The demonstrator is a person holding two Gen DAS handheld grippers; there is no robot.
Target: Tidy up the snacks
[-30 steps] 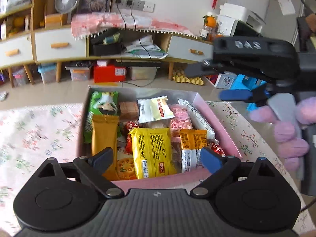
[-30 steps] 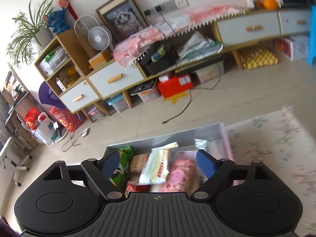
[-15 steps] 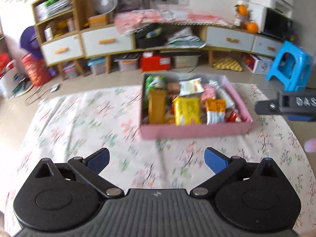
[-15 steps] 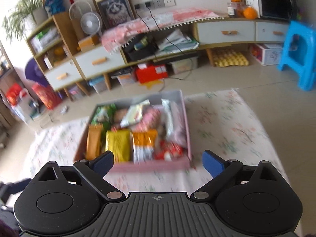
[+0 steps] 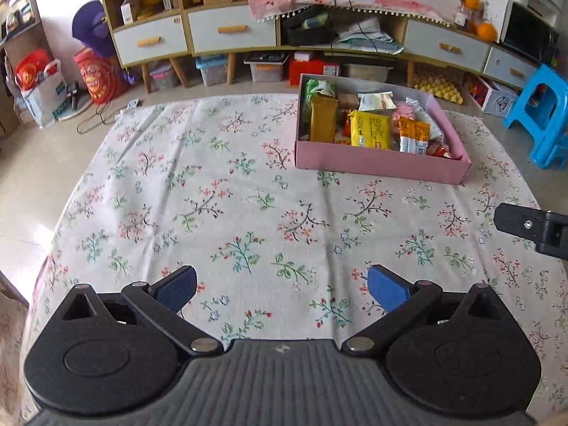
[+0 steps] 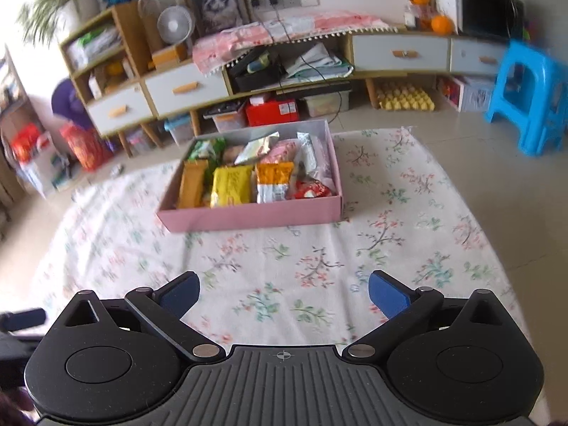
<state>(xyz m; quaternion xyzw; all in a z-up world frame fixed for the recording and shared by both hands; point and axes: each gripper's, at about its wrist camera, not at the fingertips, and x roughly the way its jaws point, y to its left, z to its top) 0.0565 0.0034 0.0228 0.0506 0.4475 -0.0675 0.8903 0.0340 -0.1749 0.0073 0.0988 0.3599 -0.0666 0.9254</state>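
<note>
A pink box [image 5: 376, 164] stands at the far right of the floral-cloth table, packed with several snack packets, among them a yellow packet [image 5: 370, 130] and an orange packet [image 5: 412, 134]. It also shows in the right wrist view [image 6: 248, 217], straight ahead, with the yellow packet [image 6: 231, 184] in it. My left gripper [image 5: 282, 289] is open and empty, well back from the box over bare cloth. My right gripper [image 6: 284, 293] is open and empty, also back from the box. Part of the right gripper's body [image 5: 532, 227] shows at the right edge of the left wrist view.
The floral cloth [image 5: 230, 206] covers the table between the grippers and the box. Beyond the table's far edge stand a low cabinet with drawers [image 5: 230, 32] and a blue stool [image 5: 543, 113] on the floor at right.
Both grippers have pulled back and up from over the pink box to the near side of the table. The box now lies far ahead. Both stay open and empty.
</note>
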